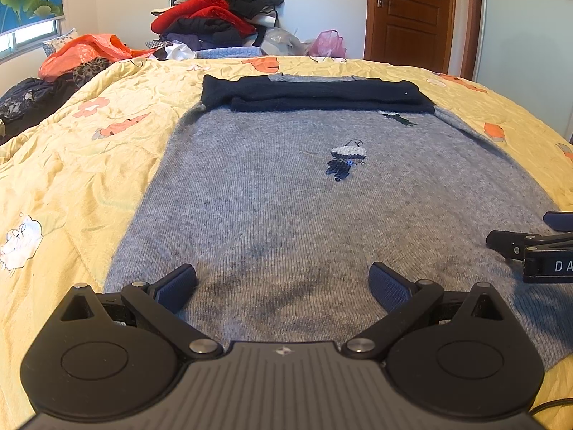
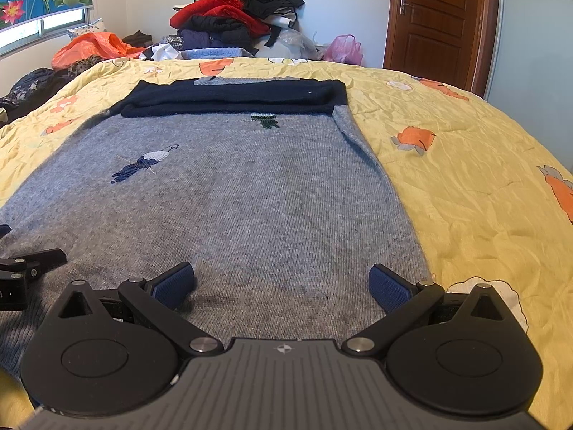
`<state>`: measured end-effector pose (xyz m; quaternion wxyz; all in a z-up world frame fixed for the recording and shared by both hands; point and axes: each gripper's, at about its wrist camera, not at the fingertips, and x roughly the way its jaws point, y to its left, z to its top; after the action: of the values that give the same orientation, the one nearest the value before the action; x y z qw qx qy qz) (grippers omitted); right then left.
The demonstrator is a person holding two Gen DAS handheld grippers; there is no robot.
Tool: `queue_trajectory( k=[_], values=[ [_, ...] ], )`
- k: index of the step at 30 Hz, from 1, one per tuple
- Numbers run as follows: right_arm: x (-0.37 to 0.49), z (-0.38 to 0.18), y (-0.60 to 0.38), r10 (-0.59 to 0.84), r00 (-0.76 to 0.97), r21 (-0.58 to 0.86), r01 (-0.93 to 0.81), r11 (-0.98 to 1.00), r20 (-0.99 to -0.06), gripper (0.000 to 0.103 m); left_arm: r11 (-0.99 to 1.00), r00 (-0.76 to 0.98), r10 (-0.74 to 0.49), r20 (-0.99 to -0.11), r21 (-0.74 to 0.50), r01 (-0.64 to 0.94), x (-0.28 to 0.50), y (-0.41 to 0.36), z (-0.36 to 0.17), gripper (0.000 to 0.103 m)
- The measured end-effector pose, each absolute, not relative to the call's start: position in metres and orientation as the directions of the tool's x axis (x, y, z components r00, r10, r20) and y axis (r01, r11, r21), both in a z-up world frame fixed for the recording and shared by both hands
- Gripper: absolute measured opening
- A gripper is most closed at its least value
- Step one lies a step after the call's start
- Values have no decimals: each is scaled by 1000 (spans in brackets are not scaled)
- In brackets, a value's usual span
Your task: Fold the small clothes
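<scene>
My left gripper (image 1: 283,286) jaws apart, lower centre | my right gripper (image 2: 282,286) jaws apart | grey knitted sweater (image 1: 286,197) flat, mid-frame, on yellow floral quilt (image 1: 71,165)

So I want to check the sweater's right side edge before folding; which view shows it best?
The right wrist view: the grey sweater shows its whole right edge against the yellow quilt. The left wrist view cuts that edge off.

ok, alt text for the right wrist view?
The open right gripper hovers over the near hem of a grey knit sweater spread flat on a yellow floral quilt, its navy sleeves folded across the far end. The left gripper shows at the left edge; a clothes pile and wooden door stand behind.
</scene>
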<state>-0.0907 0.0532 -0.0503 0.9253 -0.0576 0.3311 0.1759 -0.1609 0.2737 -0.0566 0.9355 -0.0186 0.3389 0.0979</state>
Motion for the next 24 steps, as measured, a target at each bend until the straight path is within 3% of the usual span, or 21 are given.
queue_trajectory(
  k=[18, 21, 24],
  values=[
    [-92, -49, 52, 285, 717, 10, -361, 932, -636, 103, 981, 748, 168, -642, 31, -194, -162, 274, -56, 103],
    [-104, -40, 34, 349, 695, 81, -388, 918, -629, 102, 984, 731, 139, -668, 9, -179, -168, 279, -48, 103],
    [-108, -29, -13, 443, 663, 251, -370, 895, -603, 103, 984, 743, 92, -663, -55, -172, -185, 297, -38, 103]
  ],
)
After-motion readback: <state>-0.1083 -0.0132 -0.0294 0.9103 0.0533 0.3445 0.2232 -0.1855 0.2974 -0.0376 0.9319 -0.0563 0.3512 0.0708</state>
